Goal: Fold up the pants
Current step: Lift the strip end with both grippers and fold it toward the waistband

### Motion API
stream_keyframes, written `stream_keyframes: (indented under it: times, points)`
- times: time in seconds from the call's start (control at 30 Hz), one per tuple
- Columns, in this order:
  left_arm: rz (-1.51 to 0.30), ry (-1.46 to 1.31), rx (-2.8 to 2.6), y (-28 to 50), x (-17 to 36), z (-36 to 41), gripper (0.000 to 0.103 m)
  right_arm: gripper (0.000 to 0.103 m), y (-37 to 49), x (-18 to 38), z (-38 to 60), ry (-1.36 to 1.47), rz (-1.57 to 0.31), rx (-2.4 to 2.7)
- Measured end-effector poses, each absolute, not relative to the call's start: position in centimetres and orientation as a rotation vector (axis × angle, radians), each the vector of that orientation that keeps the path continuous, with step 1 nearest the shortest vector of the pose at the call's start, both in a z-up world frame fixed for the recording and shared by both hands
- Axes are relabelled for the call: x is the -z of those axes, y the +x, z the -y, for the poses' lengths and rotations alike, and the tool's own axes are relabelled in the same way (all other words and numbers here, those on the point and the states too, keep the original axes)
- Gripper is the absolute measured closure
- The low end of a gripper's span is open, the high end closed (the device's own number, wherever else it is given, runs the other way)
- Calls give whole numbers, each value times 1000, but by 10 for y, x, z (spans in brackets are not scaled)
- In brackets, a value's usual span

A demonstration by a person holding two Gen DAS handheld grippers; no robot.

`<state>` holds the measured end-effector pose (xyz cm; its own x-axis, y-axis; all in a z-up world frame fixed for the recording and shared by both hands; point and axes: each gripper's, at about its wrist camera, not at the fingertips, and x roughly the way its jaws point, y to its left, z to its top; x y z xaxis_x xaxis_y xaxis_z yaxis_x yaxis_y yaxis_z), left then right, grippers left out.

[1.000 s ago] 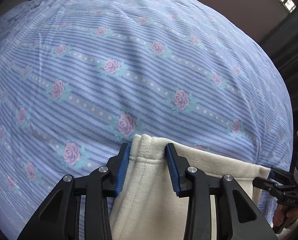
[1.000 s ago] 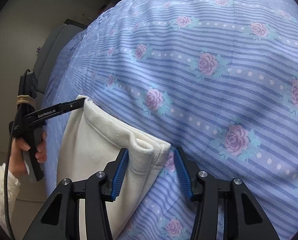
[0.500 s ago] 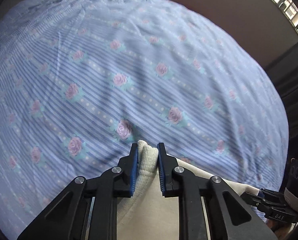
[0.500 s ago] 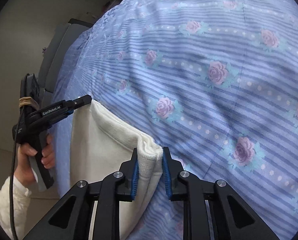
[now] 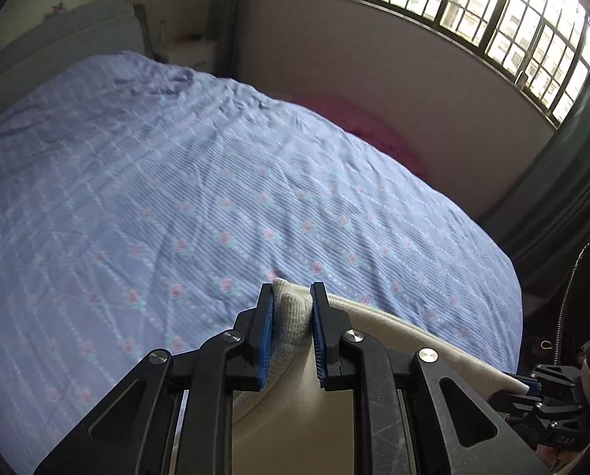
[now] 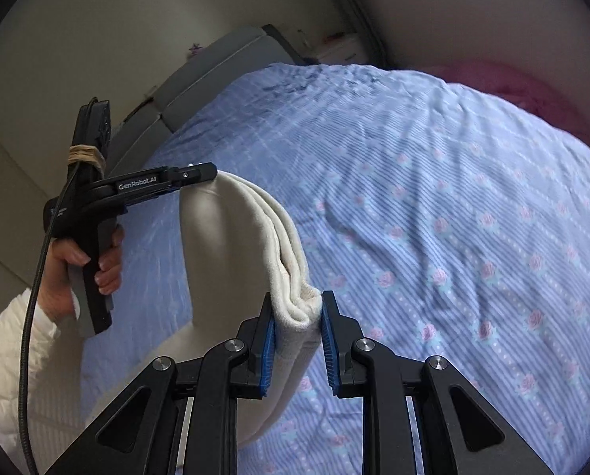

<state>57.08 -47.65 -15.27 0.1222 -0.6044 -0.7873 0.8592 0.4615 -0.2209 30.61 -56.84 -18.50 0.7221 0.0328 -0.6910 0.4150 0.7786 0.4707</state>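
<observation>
Both grippers are up off the bed now, and the cream-white knit pants hang between them, clear of the blue striped, rose-printed bedspread below. The left gripper is clamped on one bunched ribbed corner, blue-padded fingers squeezing the cloth tight; the right gripper is clenched on the other corner, where several stacked layers show between its pads. In the right wrist view, a hand in a white sleeve grips the left tool's handle. The top edge sags a little between the two grips. The risk from here, I'd say: those stacked layers could slide apart if the grip eases, or one corner could slip out mid-swing, and the hanging fabric might land crumpled or skewed on the bed.
</observation>
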Motion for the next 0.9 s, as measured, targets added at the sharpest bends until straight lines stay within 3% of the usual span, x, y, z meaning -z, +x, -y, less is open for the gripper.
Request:
stream_keyframes:
  times: [0.2,0.43,0.67,0.9]
  points:
    - [-885,261,1091,564,112,398,85,81,310,136,500,504,-722,184]
    - [-863,200,1095,568,104,288,85,81,312,114,388,385,-745,155]
    - [-895,180,1093,584,139,174,85,81,332,128,259,290,-823,138]
    - [-988,139,1049,592,209,80,86,81,356,176,147,179,-954,61]
